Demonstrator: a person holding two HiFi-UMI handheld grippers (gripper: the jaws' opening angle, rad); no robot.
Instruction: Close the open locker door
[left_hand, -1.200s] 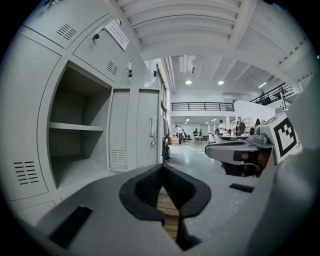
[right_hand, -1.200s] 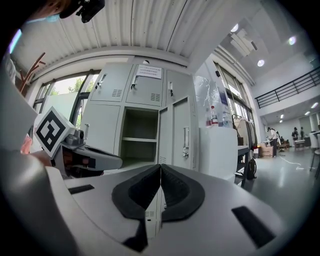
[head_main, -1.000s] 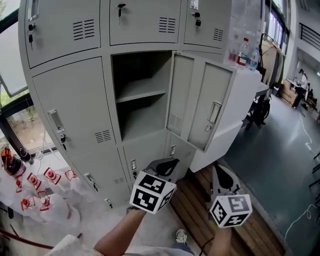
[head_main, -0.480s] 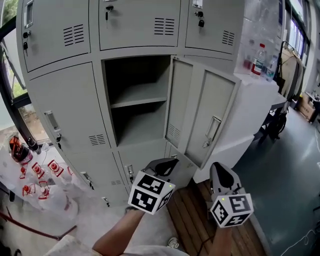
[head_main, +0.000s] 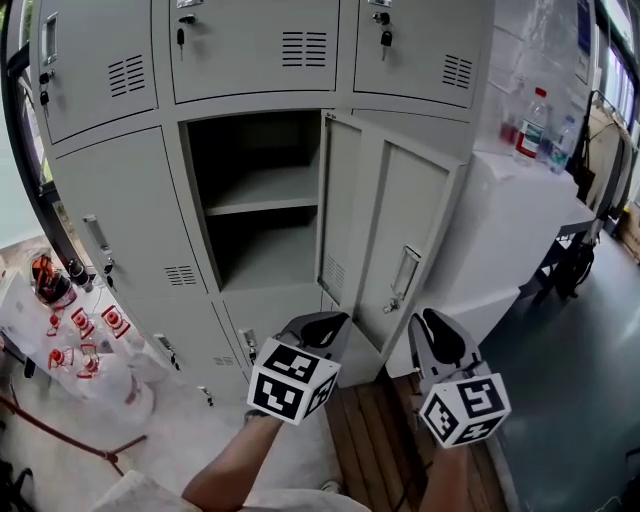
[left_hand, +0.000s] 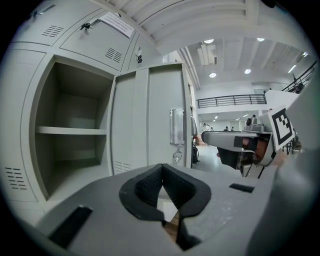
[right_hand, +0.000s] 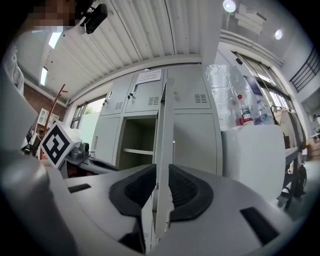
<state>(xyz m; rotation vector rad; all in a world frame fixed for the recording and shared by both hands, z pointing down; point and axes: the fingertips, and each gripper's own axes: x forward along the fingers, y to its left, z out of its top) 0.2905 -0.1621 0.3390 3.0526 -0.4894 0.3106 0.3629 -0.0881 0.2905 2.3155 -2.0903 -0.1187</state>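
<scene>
The grey locker bank fills the head view. Its middle compartment (head_main: 260, 200) stands open, with one shelf inside. The open door (head_main: 395, 230) swings out to the right, its handle (head_main: 404, 275) on the outer face. Both grippers are held low in front of the lockers, apart from the door. My left gripper (head_main: 338, 320) is shut, pads meeting, and faces the door (left_hand: 150, 120). My right gripper (head_main: 425, 318) is slightly open; its jaws have just been opening with nothing between them. The door's edge (right_hand: 165, 150) shows far off through their gap.
A white counter (head_main: 510, 220) with bottles (head_main: 530, 125) stands right of the lockers. Clear bags of red-labelled bottles (head_main: 90, 340) lie on the floor at the left. Wooden slats (head_main: 370, 430) lie under the grippers. Keys hang in the upper locker doors (head_main: 180, 38).
Both grippers have moved towards the lockers, which now look larger and more central. The right jaws show a wider spread. The door's angle is the same.
</scene>
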